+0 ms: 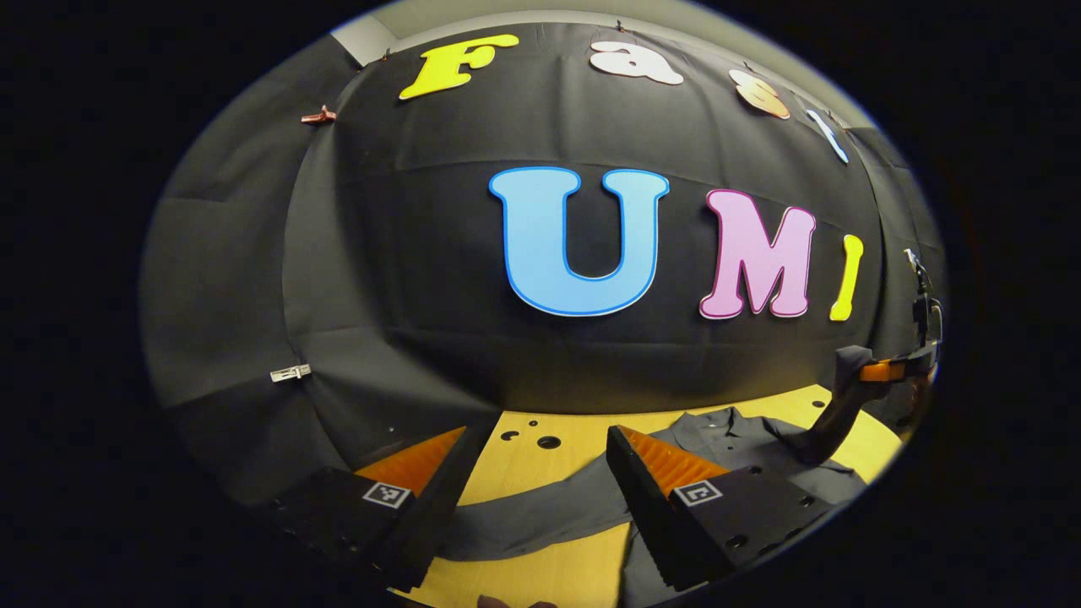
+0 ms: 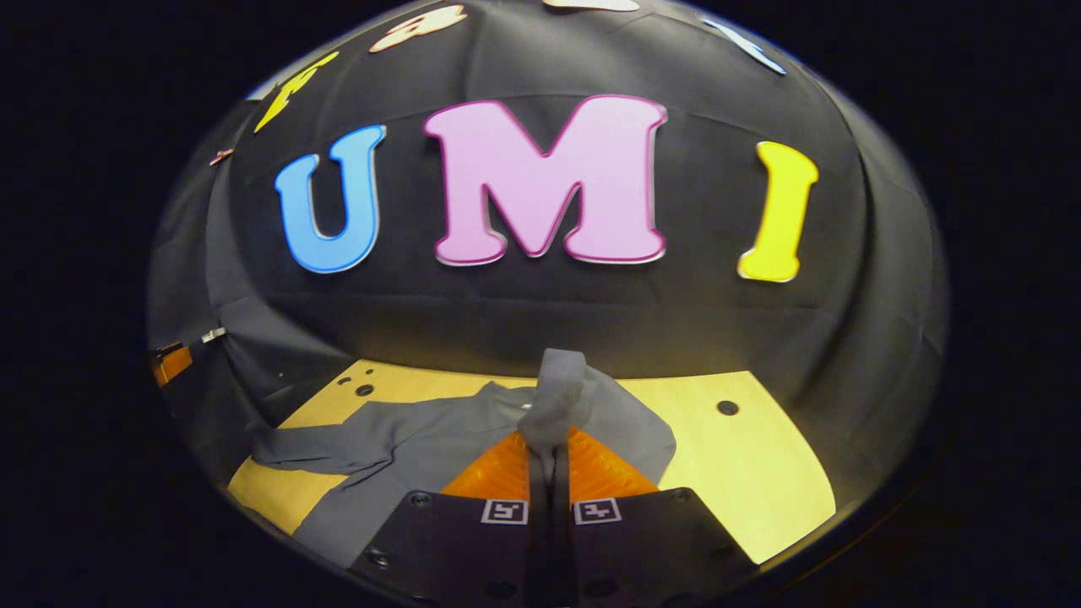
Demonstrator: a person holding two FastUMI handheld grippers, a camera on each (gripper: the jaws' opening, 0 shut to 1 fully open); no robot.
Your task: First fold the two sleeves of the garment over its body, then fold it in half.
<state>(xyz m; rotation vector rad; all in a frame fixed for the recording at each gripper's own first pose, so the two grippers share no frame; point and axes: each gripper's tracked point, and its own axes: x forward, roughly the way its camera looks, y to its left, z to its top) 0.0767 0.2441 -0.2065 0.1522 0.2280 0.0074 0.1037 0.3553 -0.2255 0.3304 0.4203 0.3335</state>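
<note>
Grey collared shirt (image 2: 439, 435) lies flat on the wooden table (image 2: 743, 473). Its left sleeve (image 2: 312, 447) is stretched out sideways, not yet folded. The right sleeve (image 2: 562, 393) is lifted off the table, pinched in the right gripper (image 2: 549, 452), jaws clenched on the cloth. So the first sleeve fold looks just begun; second sleeve and halving remain, I judge. Left gripper (image 1: 536, 477) hangs above the outstretched sleeve, jaws wide apart, holding nothing.

Left gripper (image 1: 540, 473) — fingers spread wide, holding nothing. Right gripper (image 2: 547, 452) — fingers pinched together on a bunch of sleeve (image 2: 557, 397).
</note>
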